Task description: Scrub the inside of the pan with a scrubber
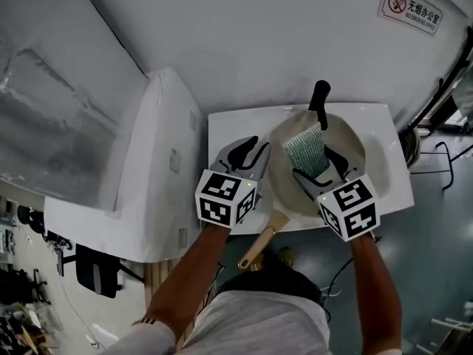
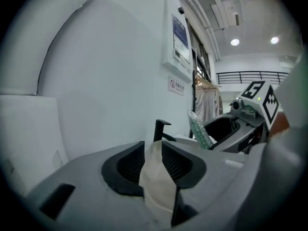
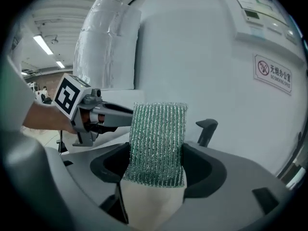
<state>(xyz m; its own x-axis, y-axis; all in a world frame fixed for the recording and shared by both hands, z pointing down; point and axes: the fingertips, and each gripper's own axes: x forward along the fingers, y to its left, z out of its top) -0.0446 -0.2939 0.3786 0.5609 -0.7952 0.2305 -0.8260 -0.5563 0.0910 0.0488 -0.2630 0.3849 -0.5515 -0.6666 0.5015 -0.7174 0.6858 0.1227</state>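
Okay, both bare forearms reach from the near edge out over the white surface, side by side, each hand behind its marker cube. The left gripper sits at the left rim of the pan and points far, about level. Its fingers are spread, and the pan's pale wall shows in the gap between them; I can't tell whether they touch it. The right gripper tilts down over the pan's near side, its fingers pinching the green scrubber by its near end.

The scrubber is above the inside of the pan. Its long axis runs near to far, and its free end points far, toward the pan's black handle. In the right gripper view it stands upright out of the fingers. The pan sits right of centre on the surface, handle pointing far toward the wall. A wooden-handled brush hangs over the near edge between the two arms.

The wall sign, far right, has a red no-smoking symbol, "无烟办公室" and "NO SMOKING OFFICE". The blue-and-white wall panel is unreadable.
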